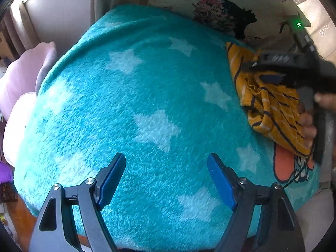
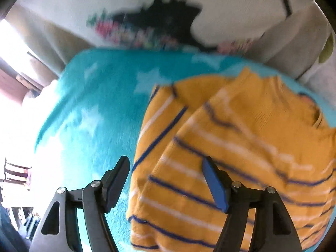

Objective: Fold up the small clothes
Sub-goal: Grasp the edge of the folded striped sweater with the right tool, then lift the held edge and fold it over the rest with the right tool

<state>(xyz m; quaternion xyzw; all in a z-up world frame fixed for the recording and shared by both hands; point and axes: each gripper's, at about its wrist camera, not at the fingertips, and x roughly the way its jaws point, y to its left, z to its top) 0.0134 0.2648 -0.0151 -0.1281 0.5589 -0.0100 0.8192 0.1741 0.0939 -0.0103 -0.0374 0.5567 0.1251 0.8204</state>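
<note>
Jaws on both sides stand wide apart, nothing clamped in either. On my left gripper (image 1: 166, 166) the blue pads (image 1: 220, 180) hang over bare teal blanket (image 1: 130, 96), the fleece one with pale stars, and no cloth sits between them.

Right gripper (image 2: 166, 168) is angled down over the near-left edge of the yellow striped garment (image 2: 231, 147). Its left finger sits over the blanket just beside the garment, its right finger over the yellow knit, so the garment's edge runs between the two. I can't see the pads pressing on it; that view is motion-blurred, so whether they touch the fabric I cannot tell.

The garment, mustard knit with navy and white stripes, lies bunched and partly doubled over on the right part of the blanket, one flap lying across another. From my left view it sits far right (image 1: 271, 109), well apart from my left jaws, with the right gripper's dark body (image 1: 294, 67) above it and a person's fingers (image 1: 308, 124) wrapped on the handle.

An orange cartoon print (image 1: 285, 168) on the blanket shows just near of the garment. Beyond the blanket's far edge a floral black cloth (image 1: 226, 14) lies on a pale sheet. Pink cushion (image 1: 25, 79) off the left edge of the blanket.
</note>
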